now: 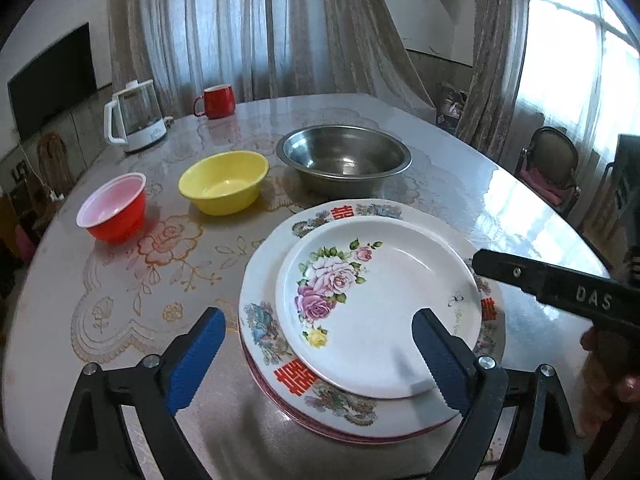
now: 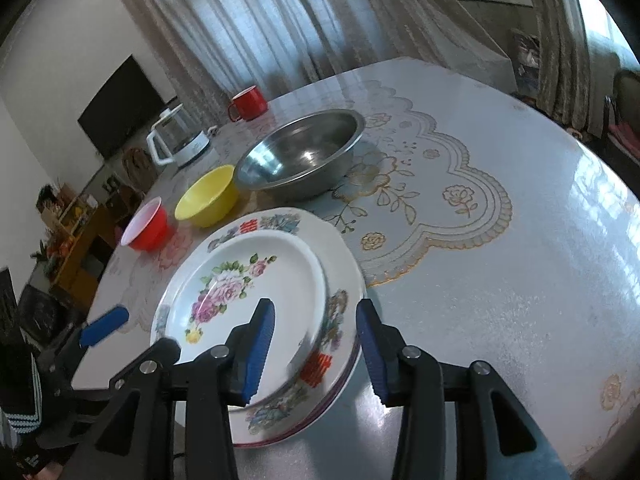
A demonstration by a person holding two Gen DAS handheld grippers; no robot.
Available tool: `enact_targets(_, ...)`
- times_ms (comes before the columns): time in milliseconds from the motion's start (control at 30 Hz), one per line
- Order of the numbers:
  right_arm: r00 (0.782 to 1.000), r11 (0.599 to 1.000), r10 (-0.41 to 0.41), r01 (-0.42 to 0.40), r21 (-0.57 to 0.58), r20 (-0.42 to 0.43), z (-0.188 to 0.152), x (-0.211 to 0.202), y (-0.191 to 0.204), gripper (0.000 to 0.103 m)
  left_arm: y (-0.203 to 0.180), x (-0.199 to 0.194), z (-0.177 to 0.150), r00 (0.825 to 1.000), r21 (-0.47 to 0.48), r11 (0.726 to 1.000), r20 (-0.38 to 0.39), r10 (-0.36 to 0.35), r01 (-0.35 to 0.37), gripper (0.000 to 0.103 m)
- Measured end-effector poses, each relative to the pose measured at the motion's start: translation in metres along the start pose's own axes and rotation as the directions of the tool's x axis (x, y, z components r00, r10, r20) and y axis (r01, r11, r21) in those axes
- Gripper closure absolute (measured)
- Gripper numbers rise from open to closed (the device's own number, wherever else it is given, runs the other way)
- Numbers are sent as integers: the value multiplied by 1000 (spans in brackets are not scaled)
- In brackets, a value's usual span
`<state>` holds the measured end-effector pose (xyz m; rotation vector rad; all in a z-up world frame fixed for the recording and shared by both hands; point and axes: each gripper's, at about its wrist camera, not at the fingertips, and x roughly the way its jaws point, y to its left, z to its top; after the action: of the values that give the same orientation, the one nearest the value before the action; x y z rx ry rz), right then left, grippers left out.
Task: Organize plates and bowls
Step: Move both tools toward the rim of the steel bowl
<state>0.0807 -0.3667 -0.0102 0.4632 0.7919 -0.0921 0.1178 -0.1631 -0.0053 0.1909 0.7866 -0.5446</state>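
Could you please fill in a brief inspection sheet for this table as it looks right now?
Surface: round table with a glossy floral cover.
Job's things: rose plate tops the plate stack; red bowl, yellow bowl and steel bowl stand apart in a row.
Clutter: kettle, red mug.
Grippers: left gripper open, empty; right gripper open, straddling the stack's rim.
Cables: nothing seen on the table.
Surroundings: curtains, television, chair.

Left gripper [image 1: 320, 354] spread wide over rose plate [image 1: 384, 300] atop stacked plates; red bowl [image 1: 114, 210], yellow bowl [image 1: 224, 180], steel basin [image 1: 344, 158] behind.
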Motion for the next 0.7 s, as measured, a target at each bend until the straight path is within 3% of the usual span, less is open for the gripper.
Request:
enact_targets(100, 1000, 999, -1, 0, 52, 17, 7, 1, -13, 51, 7, -2, 2, 1000, -45, 999, -3, -22, 22, 8)
enact_targets(267, 997, 996, -14, 7, 93, 70, 26, 0, -32, 49, 25, -3, 9, 999, -127, 991, 6, -37, 38, 6)
enact_targets(433, 990, 996, -83, 79, 40, 111, 60, 14, -42, 49, 39, 2, 15, 1000, -181, 983, -3, -23, 22, 6)
enact_targets(700, 993, 997, -75, 75, 2, 93, 124, 60, -41, 49, 60, 11, 23, 999, -250, 968, -33, 4, -12, 6)
